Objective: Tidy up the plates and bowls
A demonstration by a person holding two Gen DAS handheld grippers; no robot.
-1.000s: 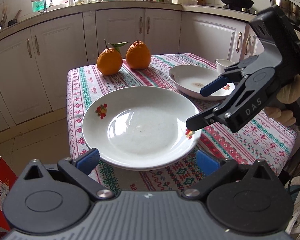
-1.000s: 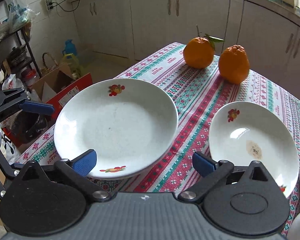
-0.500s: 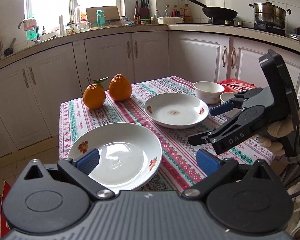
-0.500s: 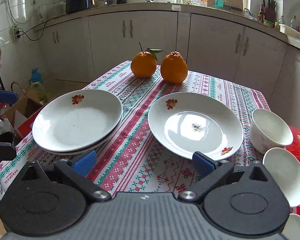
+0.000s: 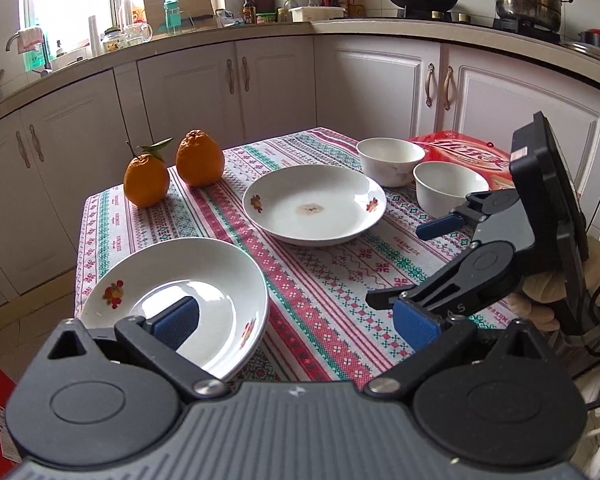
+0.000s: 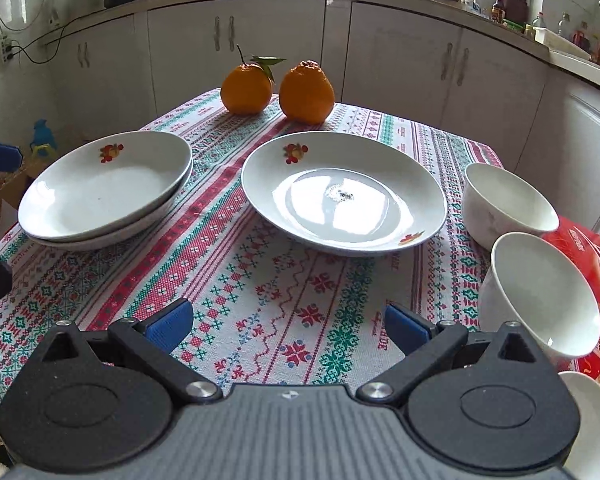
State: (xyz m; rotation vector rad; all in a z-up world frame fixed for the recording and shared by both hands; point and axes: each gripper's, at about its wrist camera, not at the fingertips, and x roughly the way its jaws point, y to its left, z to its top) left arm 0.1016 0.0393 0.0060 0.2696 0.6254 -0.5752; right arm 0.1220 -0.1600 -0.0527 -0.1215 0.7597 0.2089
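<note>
Two white flowered plates sit stacked (image 6: pixel 104 192) at the table's left front, also in the left wrist view (image 5: pixel 204 280). A single white plate (image 6: pixel 340 192) with a small stain lies in the middle, also in the left wrist view (image 5: pixel 314 208). Two white bowls (image 6: pixel 504 204) (image 6: pixel 540 292) stand at the right, on or against a red box; a third rim (image 6: pixel 596 424) shows at the bottom right. My left gripper (image 5: pixel 296 320) is open and empty, near the stack's front rim. My right gripper (image 6: pixel 288 326) is open and empty over the cloth, also seen from the left wrist (image 5: pixel 416 268).
Two oranges (image 6: pixel 246 88) (image 6: pixel 306 92) stand at the table's far edge. A red box (image 5: pixel 460 156) lies under the bowls at the right. The patterned tablecloth (image 6: pixel 260 280) covers a small table. White kitchen cabinets (image 5: pixel 276 84) surround it.
Both grippers have drawn back and up from the plates. The stacked plates and the single plate now appear farther away, and the bowls and red box have come into view.
</note>
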